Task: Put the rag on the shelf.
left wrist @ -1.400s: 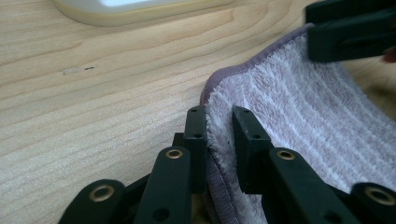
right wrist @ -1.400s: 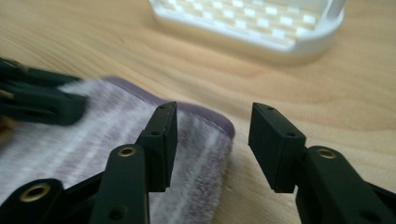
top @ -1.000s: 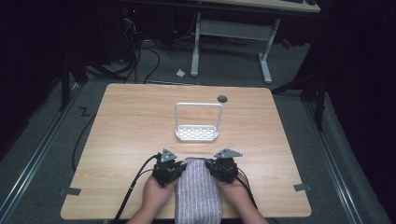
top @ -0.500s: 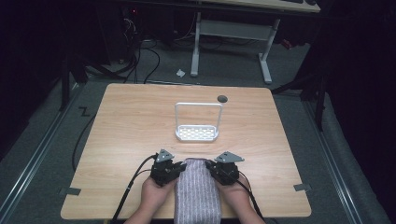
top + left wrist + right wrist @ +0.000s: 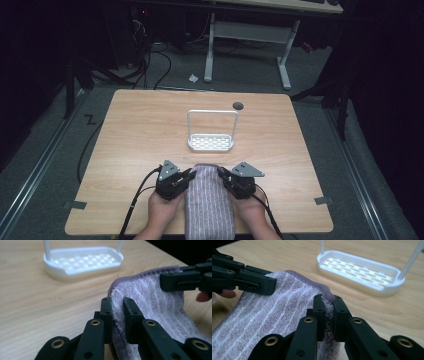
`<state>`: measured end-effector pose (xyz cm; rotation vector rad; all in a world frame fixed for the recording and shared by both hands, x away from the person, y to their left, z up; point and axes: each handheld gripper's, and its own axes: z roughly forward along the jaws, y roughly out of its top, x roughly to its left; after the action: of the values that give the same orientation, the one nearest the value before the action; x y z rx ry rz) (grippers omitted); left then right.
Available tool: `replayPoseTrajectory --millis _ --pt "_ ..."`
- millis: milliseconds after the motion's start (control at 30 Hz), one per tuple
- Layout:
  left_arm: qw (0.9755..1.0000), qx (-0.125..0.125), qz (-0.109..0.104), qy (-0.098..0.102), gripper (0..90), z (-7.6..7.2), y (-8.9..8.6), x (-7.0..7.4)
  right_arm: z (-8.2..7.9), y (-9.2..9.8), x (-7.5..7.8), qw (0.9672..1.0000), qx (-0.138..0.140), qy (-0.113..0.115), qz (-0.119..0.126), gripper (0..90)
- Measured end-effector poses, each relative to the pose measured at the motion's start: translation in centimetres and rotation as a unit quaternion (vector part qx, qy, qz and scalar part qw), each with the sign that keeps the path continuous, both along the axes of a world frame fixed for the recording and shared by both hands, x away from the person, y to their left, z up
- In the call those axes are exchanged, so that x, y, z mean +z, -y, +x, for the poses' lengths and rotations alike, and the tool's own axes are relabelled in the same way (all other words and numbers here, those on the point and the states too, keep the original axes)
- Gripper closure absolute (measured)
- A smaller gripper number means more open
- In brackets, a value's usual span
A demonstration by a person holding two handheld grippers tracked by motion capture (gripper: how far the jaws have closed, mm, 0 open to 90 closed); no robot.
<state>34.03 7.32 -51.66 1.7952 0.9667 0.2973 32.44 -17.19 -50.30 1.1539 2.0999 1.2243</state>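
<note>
Since a second ago both grippers have barely shifted, maybe a touch farther up the table. From the high view, the left gripper (image 5: 186,176) and right gripper (image 5: 223,176) flank the far end of a striped purple towel (image 5: 209,205); its near end is cut off by the bottom edge. A white rack (image 5: 211,142) stands beyond. Left gripper view: jaws pinched on the towel's (image 5: 150,297) hem. Right gripper view: same deal, clamped on the towel's (image 5: 274,312) corner, with the rack (image 5: 362,271) partly cropped.

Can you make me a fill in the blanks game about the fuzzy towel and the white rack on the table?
1. The left gripper is shut on the striped ____.
2. The right gripper pinches the towel at its ____.
3. The white rack stands on the wooden table with ____ hanging on it.

Missing words: towel; edge; nothing
</note>
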Motion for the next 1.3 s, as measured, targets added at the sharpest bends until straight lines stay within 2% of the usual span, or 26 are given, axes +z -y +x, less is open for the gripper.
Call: replayPoseTrajectory --millis 100,300,400,467,533,567,600,733,767,800,900,933,1033,1067,1100,1133,1300 --pt "0.9994 0.008 -0.003 0.032 79.2 -0.7 0.1 1.2 -0.2 -0.3 0.4 0.9999 0.001 0.014 0.001 83.4" --pt "0.9989 0.004 -0.010 0.046 78.8 -0.6 0.5 2.4 0.1 -0.1 1.8 0.9996 0.006 0.025 0.007 83.4" --pt "0.9987 0.005 -0.011 0.049 78.9 -0.5 0.5 3.0 0.2 0.1 2.6 0.9992 0.002 0.040 0.008 83.3" --pt "0.9981 0.008 -0.017 0.059 78.9 -0.4 0.5 4.1 0.3 0.3 3.2 0.9987 0.000 0.050 0.010 83.2" --pt "0.9978 0.008 -0.019 0.064 78.9 -0.5 0.6 4.4 0.4 0.5 3.8 0.9979 -0.004 0.061 0.020 83.2" --pt "0.9970 0.009 -0.021 0.075 78.9 -0.5 0.7 5.1 0.4 0.5 4.1 0.9974 -0.005 0.068 0.021 83.2" --pt "0.9970 0.009 -0.021 0.075 78.9 -0.5 0.7 5.1 0.4 0.5 4.1 0.9974 -0.005 0.068 0.021 83.2" --pt "0.9959 0.015 -0.027 0.085 78.9 -0.3 1.0 6.4 0.4 0.7 5.3 0.9950 -0.015 0.094 0.032 83.1" --pt "0.9950 0.015 -0.029 0.094 78.9 -0.3 1.1 7.2 0.3 0.9 5.9 0.9938 -0.019 0.102 0.040 83.1" --pt "0.9950 0.015 -0.029 0.094 78.9 -0.3 1.1 7.2 0.3 1.0 6.2 0.9932 -0.020 0.108 0.040 83.2" --pt "0.9932 0.014 -0.028 0.112 79.0 -0.5 1.3 8.4 0.2 1.2 7.0 0.9912 -0.022 0.122 0.046 83.2" --pt "0.9917 0.014 -0.032 0.124 79.1 -0.6 1.3 9.1 0.2 1.2 7.3 0.9910 -0.022 0.123 0.048 83.2" --pt "0.9904 0.013 -0.036 0.133 79.2 -0.7 1.4 9.7 0.3 1.2 8.0 0.9899 -0.023 0.129 0.053 83.2" --pt "0.9898 0.012 -0.038 0.137 79.2 -0.7 1.4 10.0 0.3 1.3 8.7 0.9887 -0.022 0.137 0.056 83.2" --pt "0.9895 0.012 -0.040 0.138 79.2 -0.6 1.4 10.2 0.3 1.3 8.7 0.9887 -0.022 0.137 0.056 83.2" --pt "0.9890 0.012 -0.043 0.141 79.1 -0.6 1.4 10.5 0.1 1.4 9.4 0.9874 -0.023 0.145 0.059 83.2" --pt "0.9863 0.006 -0.053 0.156 79.2 -0.3 1.5 12.1 0.0 1.5 11.0 0.9843 -0.025 0.163 0.062 83.2"
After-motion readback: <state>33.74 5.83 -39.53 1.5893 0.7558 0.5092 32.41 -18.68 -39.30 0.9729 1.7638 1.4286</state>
